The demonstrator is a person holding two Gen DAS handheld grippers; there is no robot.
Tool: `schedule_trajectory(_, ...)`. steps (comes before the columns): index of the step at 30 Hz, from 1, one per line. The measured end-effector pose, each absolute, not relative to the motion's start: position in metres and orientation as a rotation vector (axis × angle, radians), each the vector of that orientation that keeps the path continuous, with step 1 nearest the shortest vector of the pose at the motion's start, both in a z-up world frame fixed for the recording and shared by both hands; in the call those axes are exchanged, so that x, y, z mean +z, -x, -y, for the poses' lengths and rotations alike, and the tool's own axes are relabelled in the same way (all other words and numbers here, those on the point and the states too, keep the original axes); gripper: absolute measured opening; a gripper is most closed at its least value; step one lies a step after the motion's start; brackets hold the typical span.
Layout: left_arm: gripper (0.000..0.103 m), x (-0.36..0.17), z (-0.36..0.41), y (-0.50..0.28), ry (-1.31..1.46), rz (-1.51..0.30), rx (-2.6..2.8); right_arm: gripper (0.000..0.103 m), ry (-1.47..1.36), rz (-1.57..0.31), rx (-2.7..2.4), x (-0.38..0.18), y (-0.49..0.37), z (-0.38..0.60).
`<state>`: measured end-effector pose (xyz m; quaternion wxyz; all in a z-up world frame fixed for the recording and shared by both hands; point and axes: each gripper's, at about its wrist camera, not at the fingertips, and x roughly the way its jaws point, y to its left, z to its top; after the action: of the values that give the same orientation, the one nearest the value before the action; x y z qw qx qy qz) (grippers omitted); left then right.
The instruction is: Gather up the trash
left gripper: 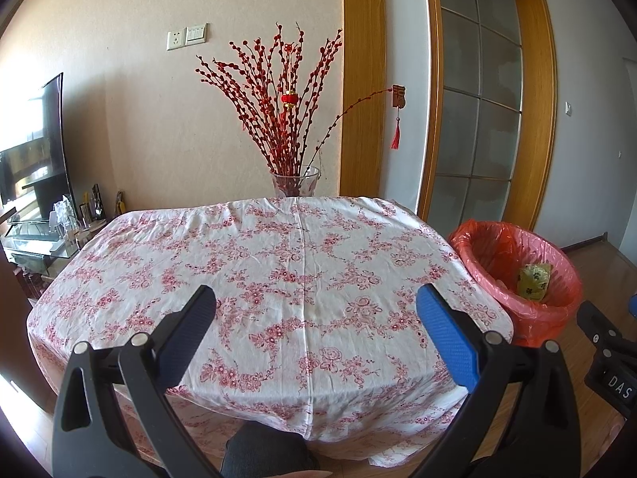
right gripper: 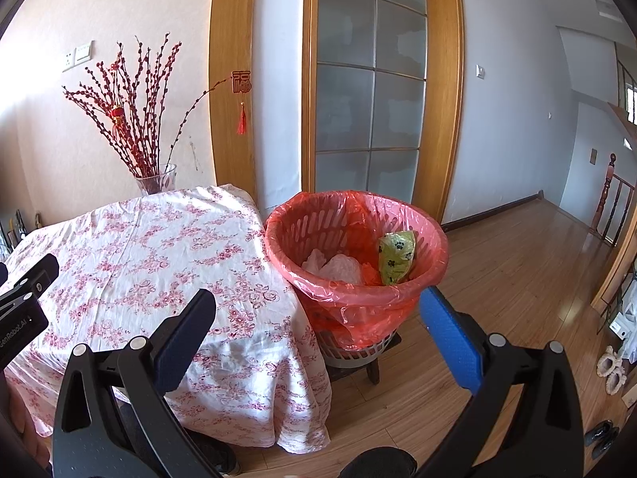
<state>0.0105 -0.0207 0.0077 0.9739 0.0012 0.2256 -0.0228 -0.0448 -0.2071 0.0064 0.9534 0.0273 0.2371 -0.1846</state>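
Two wide-spread claws [left gripper: 314, 302] [right gripper: 316, 306], nothing gripped

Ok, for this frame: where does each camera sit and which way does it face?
Left wrist: on the left gripper, open, facing the clothed table and vase; the right gripper's tip at right edge.
Right wrist: on the right gripper, open, facing the lined bin beside the table; left gripper at left edge.
Shared: table, vase, bin, green wrapper, glass door.
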Motion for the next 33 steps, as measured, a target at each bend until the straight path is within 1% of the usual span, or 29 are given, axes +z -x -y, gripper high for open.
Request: schedule_trajectory(33,0.099,0.0058,0.0198,-0.0108,-0.005,-0.461,-0.038,0.101,-0.055,-0.484,-0.374,0.0065,0.0441,0.2074)
